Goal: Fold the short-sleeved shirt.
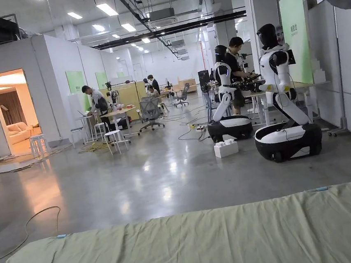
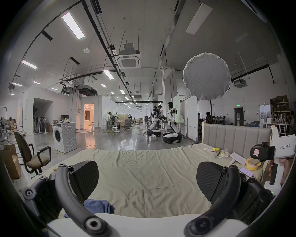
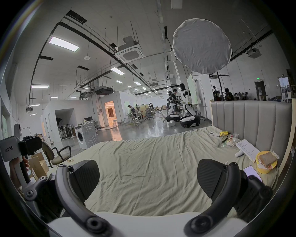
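Hovering both tools, left tool (image 2: 147, 181) and right tool (image 3: 148, 179) spread empty; I'd pinch the blue shirt (image 2: 97, 206) at seven o'clock by its shoulders.

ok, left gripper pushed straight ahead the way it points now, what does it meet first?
Probably nothing close. The left gripper is open and points level over the bed sheet; the blue cloth lies below its line. Past the bed's far edge is open floor, though depth is hard to judge.

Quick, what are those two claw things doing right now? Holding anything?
Left gripper: open, jaws wide apart, holding nothing, above the bed sheet.
Right gripper: open, jaws wide apart, holding nothing.
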`<state>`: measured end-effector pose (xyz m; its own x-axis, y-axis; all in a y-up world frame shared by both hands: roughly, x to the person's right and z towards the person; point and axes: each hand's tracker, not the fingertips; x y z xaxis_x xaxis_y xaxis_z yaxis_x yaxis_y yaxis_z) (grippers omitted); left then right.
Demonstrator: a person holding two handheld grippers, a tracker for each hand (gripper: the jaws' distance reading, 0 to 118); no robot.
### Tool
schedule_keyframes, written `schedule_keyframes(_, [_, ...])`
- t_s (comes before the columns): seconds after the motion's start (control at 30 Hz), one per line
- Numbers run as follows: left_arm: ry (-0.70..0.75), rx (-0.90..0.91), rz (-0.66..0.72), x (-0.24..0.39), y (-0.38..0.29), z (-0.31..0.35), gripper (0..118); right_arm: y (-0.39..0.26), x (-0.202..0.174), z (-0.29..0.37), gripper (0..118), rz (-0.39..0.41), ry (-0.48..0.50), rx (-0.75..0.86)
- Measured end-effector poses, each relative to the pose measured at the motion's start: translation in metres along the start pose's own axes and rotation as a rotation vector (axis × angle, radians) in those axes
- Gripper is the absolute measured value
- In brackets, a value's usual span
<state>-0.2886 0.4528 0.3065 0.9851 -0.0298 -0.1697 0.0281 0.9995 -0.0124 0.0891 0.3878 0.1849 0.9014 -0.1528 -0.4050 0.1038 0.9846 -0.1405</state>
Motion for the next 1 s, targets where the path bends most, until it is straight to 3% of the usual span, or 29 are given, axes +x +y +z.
schedule_keyframes(0.2, [0.008,-0.016,-0.023,-0.003,0.0,0.003,118,-0.002,-0.002,-0.003,118,0.014,-0.031,-0.05])
schedule_keyframes(0.3, [0.005,-0.015,-0.013,-0.005,0.001,0.003,118,0.001,-0.002,-0.005,118,-0.039,-0.017,-0.065])
schedule_keyframes(0.43, [-0.006,-0.028,0.018,-0.005,0.007,0.002,118,0.01,-0.006,-0.009,118,-0.118,-0.097,-0.094])
schedule_keyframes(0.8, [-0.052,-0.037,0.063,-0.004,0.009,0.001,118,0.02,-0.028,-0.01,118,-0.033,-0.114,-0.137])
schedule_keyframes(1.0, [-0.05,-0.065,0.065,-0.004,0.003,-0.001,118,0.022,-0.028,-0.012,118,-0.128,-0.165,-0.222])
